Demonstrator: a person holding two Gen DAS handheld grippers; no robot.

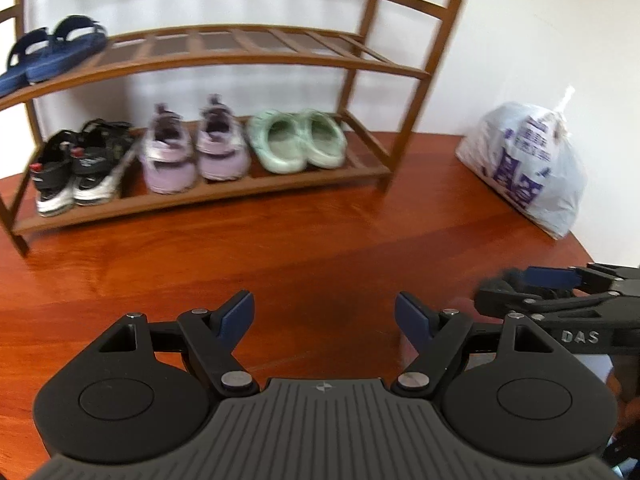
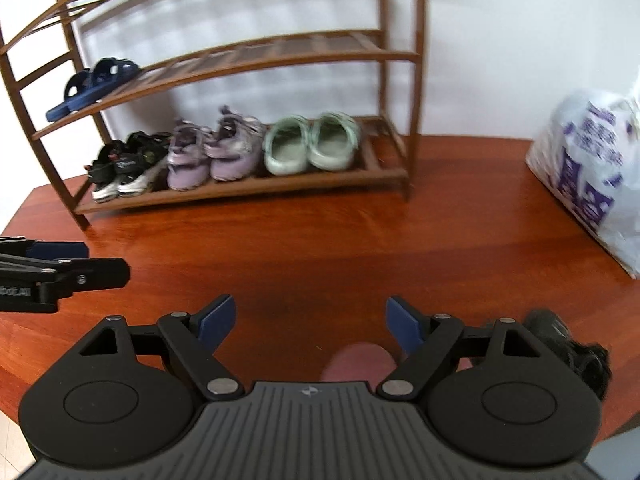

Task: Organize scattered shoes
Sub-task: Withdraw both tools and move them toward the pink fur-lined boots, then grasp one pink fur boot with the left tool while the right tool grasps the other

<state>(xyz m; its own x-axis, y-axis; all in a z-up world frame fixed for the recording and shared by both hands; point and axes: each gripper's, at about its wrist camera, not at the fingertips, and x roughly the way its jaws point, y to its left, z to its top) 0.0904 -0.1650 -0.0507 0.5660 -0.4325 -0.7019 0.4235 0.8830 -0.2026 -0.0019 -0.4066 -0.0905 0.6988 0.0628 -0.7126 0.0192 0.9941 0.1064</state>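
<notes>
A brown wooden shoe rack [image 1: 248, 56] stands at the back of a red-brown wooden surface [image 1: 280, 240]. Its bottom shelf holds three pairs, heels toward me: black sandals [image 1: 76, 168], lilac shoes [image 1: 196, 152] and mint green clogs [image 1: 300, 140]. Blue slides [image 1: 52, 52] lie at the left of the shelf above. My left gripper [image 1: 324, 312] hovers open and empty well in front of the rack. My right gripper [image 2: 310, 316] is beside it, also open and empty. A black fuzzy item [image 2: 568, 348] lies by its right side, and a pink rounded thing [image 2: 356, 364] shows under it.
A tied white plastic bag [image 1: 528, 164] with purple print sits against the wall right of the rack. A white wall stands behind. The middle shelf is bare to the right of the blue slides. Bare wood lies between the grippers and the rack.
</notes>
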